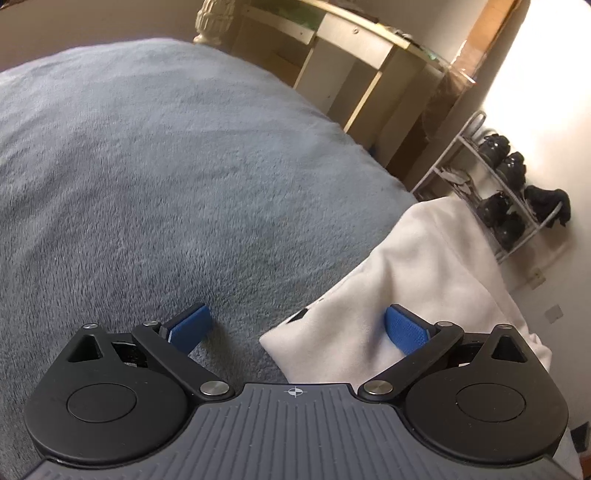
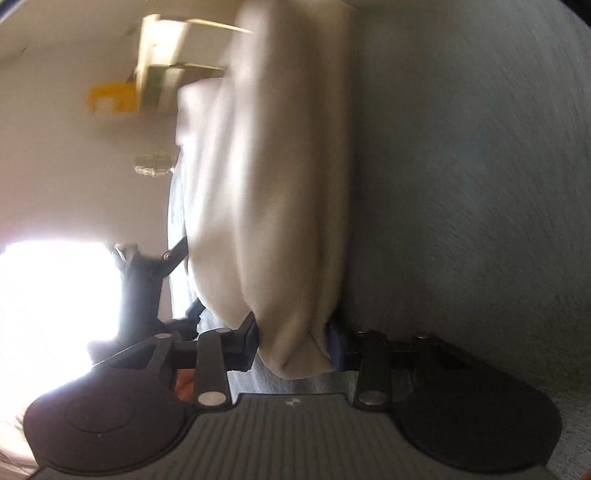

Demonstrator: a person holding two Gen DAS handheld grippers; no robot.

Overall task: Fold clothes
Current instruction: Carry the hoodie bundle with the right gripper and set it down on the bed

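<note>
A white garment [image 1: 424, 266] lies on the grey fleece blanket [image 1: 166, 177] at the right of the left wrist view. My left gripper [image 1: 297, 328] stands open over the garment's near corner. Its right pad [image 1: 406, 330] rests against the cloth and its left pad [image 1: 190, 326] is over bare blanket. In the right wrist view, which is rolled sideways and blurred, the same white garment [image 2: 273, 184] hangs stretched away from my right gripper [image 2: 293, 343], which is shut on a bunched edge of it. The blanket [image 2: 461, 184] fills the right side.
Beyond the bed's far edge stand a pale wooden desk [image 1: 347, 66] and a white wire shoe rack [image 1: 480, 177] with black shoes. A carved white bedpost [image 1: 212, 18] rises at the top. A backlit black linkage [image 2: 144, 277] shows beside glaring light at the left.
</note>
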